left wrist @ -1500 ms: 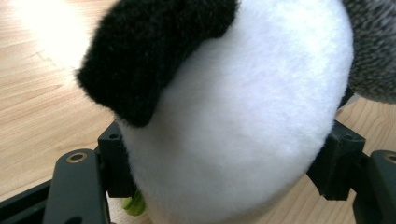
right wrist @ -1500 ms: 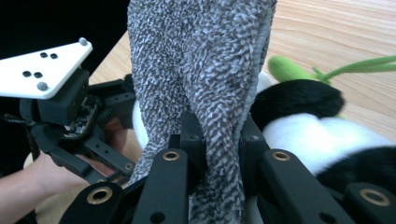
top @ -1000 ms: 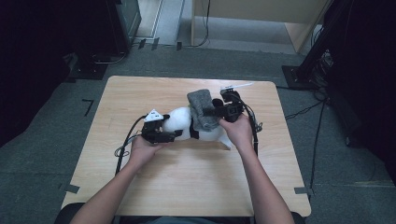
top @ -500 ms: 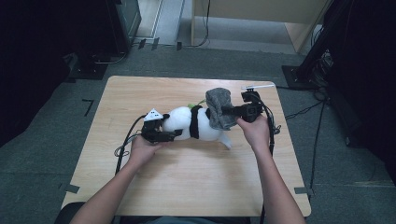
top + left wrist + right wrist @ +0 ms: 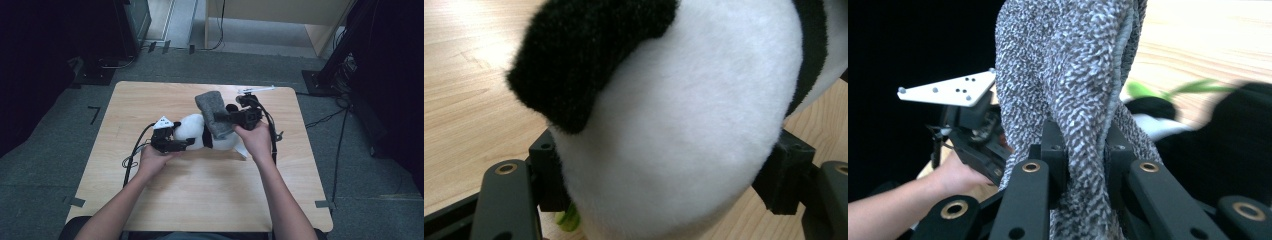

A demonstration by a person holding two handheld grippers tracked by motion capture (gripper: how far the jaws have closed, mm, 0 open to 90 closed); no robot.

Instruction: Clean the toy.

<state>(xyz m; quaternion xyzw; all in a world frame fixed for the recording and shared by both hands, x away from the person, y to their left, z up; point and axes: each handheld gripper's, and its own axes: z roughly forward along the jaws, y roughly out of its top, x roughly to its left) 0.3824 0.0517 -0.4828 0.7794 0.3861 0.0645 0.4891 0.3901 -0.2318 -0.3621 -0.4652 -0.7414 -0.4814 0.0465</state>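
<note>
Dark grey flooring and black equipment surround a pale wooden table (image 5: 200, 200), bare apart from the work at its middle. At left, the left gripper (image 5: 175, 145) has its jaws spread wide around the white head end of a plush panda (image 5: 192, 127); in the left gripper view the pads press into the fur on both sides, below a black ear (image 5: 584, 60). The panda lies on the table between the two hands, long axis running left to right, head toward the left gripper and body toward the right. Over its right part hangs a grey knitted sock (image 5: 212, 112), long axis running from the far side toward the person. The right gripper (image 5: 225, 118) has its jaws nearly closed, pinching the sock fabric (image 5: 1073, 100). Judgement: the right hand is nearer the sock and must draw it along the panda's axis.
</note>
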